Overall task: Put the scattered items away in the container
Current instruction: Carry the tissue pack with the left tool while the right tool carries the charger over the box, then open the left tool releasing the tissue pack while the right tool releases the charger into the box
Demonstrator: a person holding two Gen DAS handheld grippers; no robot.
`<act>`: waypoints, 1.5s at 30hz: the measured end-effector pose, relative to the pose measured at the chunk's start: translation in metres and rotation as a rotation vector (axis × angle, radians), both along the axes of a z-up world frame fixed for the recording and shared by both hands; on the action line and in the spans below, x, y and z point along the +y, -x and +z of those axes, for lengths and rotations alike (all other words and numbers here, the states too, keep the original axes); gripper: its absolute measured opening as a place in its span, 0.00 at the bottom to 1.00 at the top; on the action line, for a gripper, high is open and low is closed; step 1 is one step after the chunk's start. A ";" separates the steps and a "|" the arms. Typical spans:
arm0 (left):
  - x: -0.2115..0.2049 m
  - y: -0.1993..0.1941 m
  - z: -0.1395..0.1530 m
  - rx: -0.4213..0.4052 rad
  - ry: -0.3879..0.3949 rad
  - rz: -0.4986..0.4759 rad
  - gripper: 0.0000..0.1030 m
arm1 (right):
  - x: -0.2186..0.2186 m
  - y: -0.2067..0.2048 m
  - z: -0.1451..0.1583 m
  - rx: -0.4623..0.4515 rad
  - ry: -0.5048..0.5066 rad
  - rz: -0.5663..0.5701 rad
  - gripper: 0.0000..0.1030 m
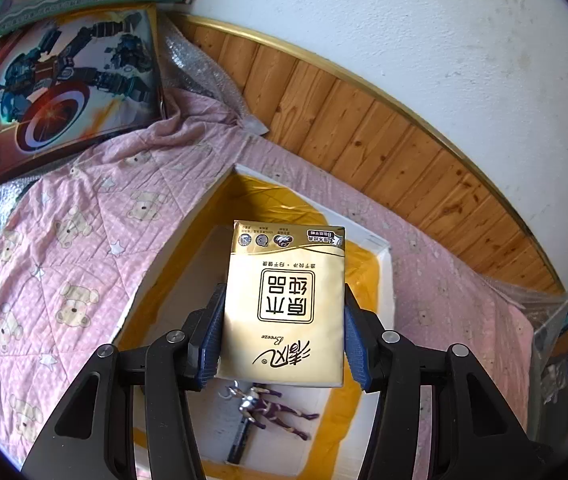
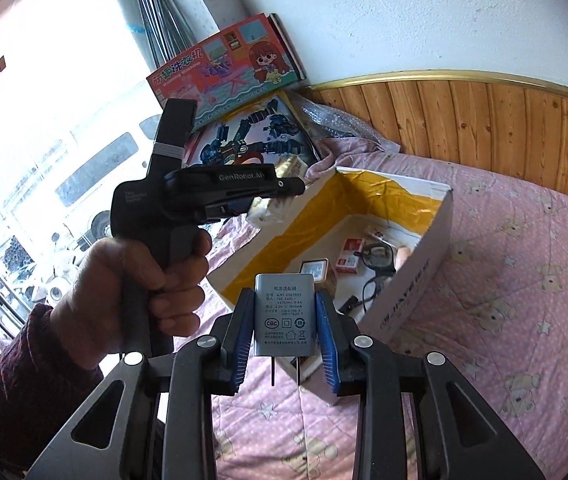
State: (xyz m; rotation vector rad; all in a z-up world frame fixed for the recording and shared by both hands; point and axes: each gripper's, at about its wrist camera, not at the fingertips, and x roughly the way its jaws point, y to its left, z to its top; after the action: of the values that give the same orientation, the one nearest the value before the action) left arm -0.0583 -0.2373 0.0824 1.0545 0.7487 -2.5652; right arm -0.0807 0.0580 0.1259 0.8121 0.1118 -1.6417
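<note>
My left gripper [image 1: 284, 300] is shut on a gold tissue pack [image 1: 284, 304] and holds it above the open white box with yellow lining [image 1: 384, 276]. A purple and silver toy figure [image 1: 268, 404] and a dark stick lie in the box below. My right gripper [image 2: 285, 312] is shut on a grey power adapter [image 2: 284, 316], prongs toward the camera, just short of the box's near corner [image 2: 404, 292]. In the right wrist view the box holds glasses [image 2: 378, 256], a red and white pack [image 2: 350, 256] and a small tin [image 2: 316, 270]. The left gripper with the tissue pack [image 2: 272, 204] also shows there, over the box's far left.
The box sits on a pink bear-print quilt [image 1: 64, 260]. Two toy boxes, one with a robot picture [image 1: 68, 92] and one with a cartoon girl [image 2: 228, 68], lean at the bed's head by bubble wrap. A wood-panelled wall [image 1: 384, 140] runs behind. A bright window is on the left.
</note>
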 end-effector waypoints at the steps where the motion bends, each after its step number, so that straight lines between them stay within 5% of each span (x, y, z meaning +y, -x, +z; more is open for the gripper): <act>1: -0.003 0.002 -0.003 -0.005 -0.002 0.001 0.52 | -0.005 0.002 0.000 -0.002 -0.001 0.002 0.30; 18: -0.020 0.084 -0.052 -0.180 0.066 -0.088 0.52 | -0.081 0.032 -0.040 -0.062 -0.135 0.053 0.30; 35: -0.007 0.132 -0.101 -0.476 0.490 -0.133 0.55 | -0.131 0.026 -0.075 -0.061 -0.292 0.195 0.30; 45: -0.006 0.132 -0.101 -0.472 0.492 -0.167 0.56 | -0.143 0.017 -0.082 -0.083 -0.319 0.205 0.34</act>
State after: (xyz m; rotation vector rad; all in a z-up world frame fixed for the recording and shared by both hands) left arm -0.1901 -0.2432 -0.0181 1.4952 -0.0884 -2.2909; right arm -0.0976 -0.0848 0.0436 1.0724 0.3934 -1.4123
